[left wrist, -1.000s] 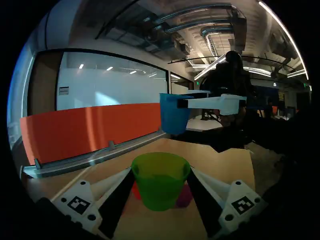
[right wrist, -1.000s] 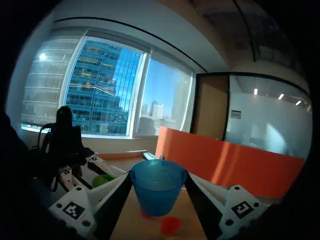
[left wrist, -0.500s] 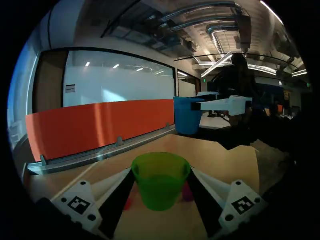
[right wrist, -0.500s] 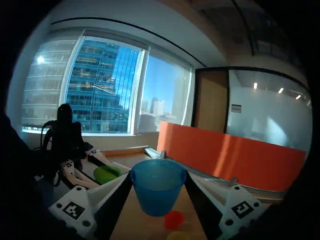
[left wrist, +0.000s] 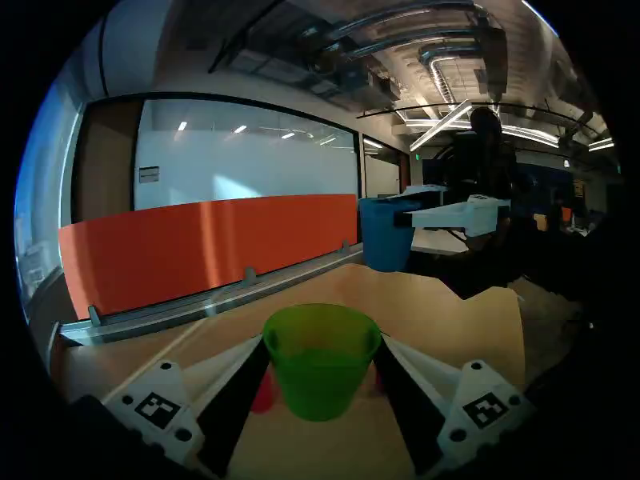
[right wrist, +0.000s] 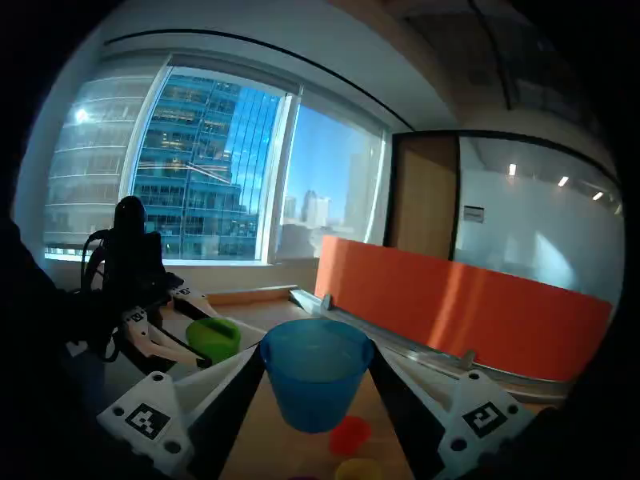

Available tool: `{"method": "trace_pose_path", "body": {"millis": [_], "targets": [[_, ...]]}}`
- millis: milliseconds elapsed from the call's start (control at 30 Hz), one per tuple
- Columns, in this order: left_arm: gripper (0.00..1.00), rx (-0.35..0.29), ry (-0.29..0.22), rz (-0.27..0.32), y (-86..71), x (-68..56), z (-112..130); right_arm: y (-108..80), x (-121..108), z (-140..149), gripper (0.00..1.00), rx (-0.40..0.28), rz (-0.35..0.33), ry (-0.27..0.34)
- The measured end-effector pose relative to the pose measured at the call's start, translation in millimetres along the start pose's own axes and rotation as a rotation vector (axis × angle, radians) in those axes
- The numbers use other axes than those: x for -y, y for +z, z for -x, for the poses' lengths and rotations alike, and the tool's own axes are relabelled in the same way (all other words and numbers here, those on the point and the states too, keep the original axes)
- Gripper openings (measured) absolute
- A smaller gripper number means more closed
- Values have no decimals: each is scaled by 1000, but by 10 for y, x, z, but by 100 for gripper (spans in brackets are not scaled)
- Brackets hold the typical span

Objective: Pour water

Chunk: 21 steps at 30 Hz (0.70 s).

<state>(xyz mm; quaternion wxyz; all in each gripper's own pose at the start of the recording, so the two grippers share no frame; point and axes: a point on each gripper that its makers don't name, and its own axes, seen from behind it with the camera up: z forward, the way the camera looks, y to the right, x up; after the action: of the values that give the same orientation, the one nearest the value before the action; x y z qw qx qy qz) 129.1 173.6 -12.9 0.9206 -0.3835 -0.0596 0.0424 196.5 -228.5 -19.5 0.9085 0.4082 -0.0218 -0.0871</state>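
Desk [left wrist: 448, 312] dim; we can't judge cup contents.
Left gripper [left wrist: 320, 352] clamps green cup [left wrist: 320, 376]; right gripper [right wrist: 318, 356] clamps blue cup [left wrist: 386, 240], 1 o'clock of green.

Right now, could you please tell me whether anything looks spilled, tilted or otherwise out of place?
Nothing stands out. The green cup sits upright in the left claw, the blue cup sits upright in the right claw, and the wooden table shows no puddle that I can see.
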Motion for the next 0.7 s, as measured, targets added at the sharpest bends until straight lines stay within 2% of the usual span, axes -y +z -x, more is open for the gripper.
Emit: {"method": "trace_pose_path", "body": {"millis": [400, 700], "targets": [[87, 15, -15, -2, -4, 42, 101, 25, 12, 123, 92, 20, -4, 11], [87, 53, -12, -13, -22, 92, 268, 51, 101, 271, 91, 42, -29, 23]]}}
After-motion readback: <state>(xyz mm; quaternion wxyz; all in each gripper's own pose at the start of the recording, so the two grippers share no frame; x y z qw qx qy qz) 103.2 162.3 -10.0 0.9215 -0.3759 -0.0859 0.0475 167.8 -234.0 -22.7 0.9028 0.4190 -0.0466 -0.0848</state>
